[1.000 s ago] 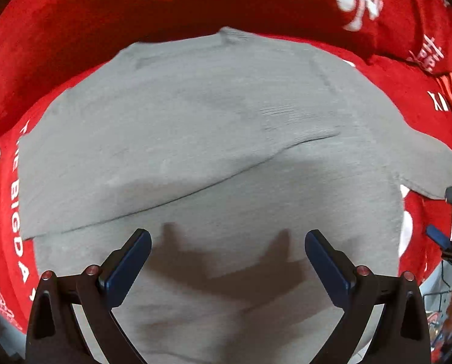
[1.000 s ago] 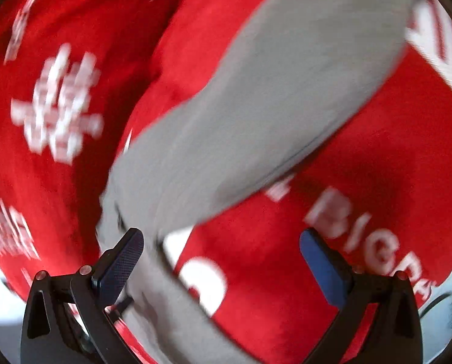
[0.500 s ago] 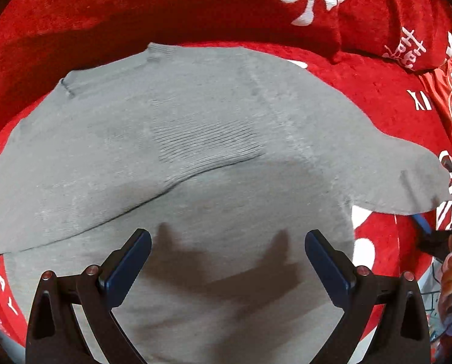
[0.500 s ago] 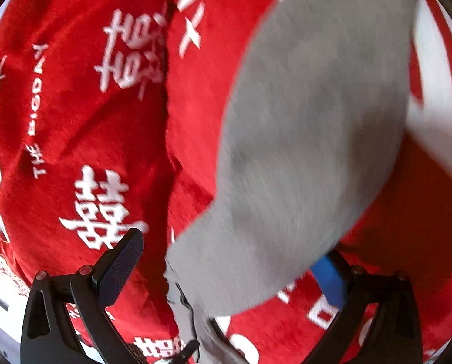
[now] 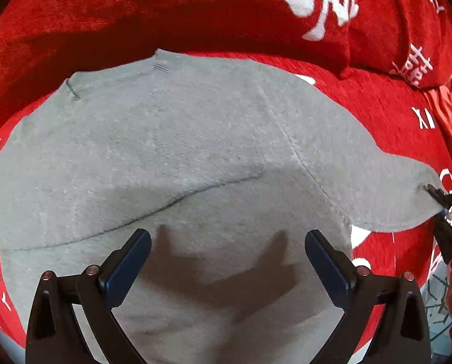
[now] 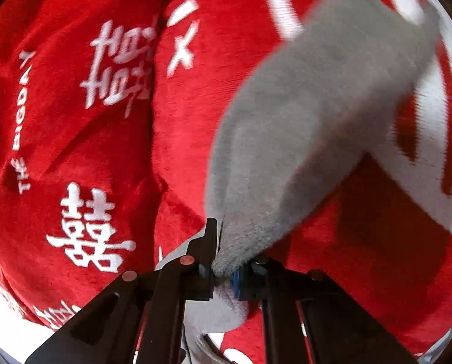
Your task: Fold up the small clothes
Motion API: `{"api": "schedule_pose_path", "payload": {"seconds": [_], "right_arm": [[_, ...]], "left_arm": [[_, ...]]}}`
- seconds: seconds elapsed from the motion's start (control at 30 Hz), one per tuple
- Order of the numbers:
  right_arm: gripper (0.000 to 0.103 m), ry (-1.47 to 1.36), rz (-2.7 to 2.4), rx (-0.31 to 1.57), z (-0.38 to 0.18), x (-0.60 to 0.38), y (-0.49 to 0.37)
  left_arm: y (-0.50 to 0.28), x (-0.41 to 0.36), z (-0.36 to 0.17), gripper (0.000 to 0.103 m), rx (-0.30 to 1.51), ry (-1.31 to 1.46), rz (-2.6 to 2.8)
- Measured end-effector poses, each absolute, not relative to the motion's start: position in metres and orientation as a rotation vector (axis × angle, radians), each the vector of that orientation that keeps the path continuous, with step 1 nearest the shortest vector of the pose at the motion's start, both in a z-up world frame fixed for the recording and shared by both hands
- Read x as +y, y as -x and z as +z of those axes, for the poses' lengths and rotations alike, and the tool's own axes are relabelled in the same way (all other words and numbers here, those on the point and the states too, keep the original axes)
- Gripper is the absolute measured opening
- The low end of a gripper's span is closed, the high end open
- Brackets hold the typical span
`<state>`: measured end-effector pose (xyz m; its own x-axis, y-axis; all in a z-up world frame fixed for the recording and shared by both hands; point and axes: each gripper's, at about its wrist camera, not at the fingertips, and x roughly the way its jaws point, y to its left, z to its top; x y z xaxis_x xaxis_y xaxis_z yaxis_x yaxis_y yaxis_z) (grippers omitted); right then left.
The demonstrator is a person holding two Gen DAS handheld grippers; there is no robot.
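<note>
Though blurred, right hand-held gripper (image 6: 224, 268) apparently pinches sleeve (image 6: 301, 139).

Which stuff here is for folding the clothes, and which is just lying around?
For the job:
grey sweater
its sleeve
right gripper, clamped on the sleeve end
left gripper, open above the sweater

Just there:
red blanket
red cushion

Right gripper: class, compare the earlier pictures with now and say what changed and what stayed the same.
The right gripper, open a second ago, moved onto the sleeve end and shut on it. The left gripper stayed open above the grey top, which still lies on the red cover, one sleeve folded across.
</note>
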<state>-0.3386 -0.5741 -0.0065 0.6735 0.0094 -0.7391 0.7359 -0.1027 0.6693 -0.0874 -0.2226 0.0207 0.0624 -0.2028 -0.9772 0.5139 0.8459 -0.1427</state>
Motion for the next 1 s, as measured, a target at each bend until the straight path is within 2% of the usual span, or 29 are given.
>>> {"api": "schedule_pose_path", "payload": {"seconds": [0.3, 0.53, 0.7, 0.9, 0.93, 1.0], "right_arm": [[0.009, -1.226, -0.408, 0.750, 0.056, -0.537, 0.220], [0.009, -0.855, -0.070, 0.904, 0.081, -0.422, 0.088], [0.009, -0.608, 0.103, 1.095, 0.049, -0.319, 0.030], [0.010, -0.583, 0.081, 1.301, -0.017, -0.278, 0.020], [0.011, -0.608, 0.073, 1.299, -0.018, -0.280, 0.021], [0.022, -0.678, 0.055, 1.296, -0.018, -0.289, 0.032]], "left_arm": [[0.055, -0.178, 0.032, 0.102, 1.362, -0.165, -0.450], [0.029, -0.123, 0.038, 0.102, 1.316, -0.116, -0.353], [0.011, -0.079, 0.036, 0.102, 1.304, -0.071, -0.265], [-0.006, -0.028, 0.026, 0.102, 1.299, -0.024, -0.177], [-0.008, -0.023, 0.022, 0.102, 1.303, -0.021, -0.173], [-0.010, -0.021, 0.015, 0.102, 1.308, -0.020, -0.170]]}}
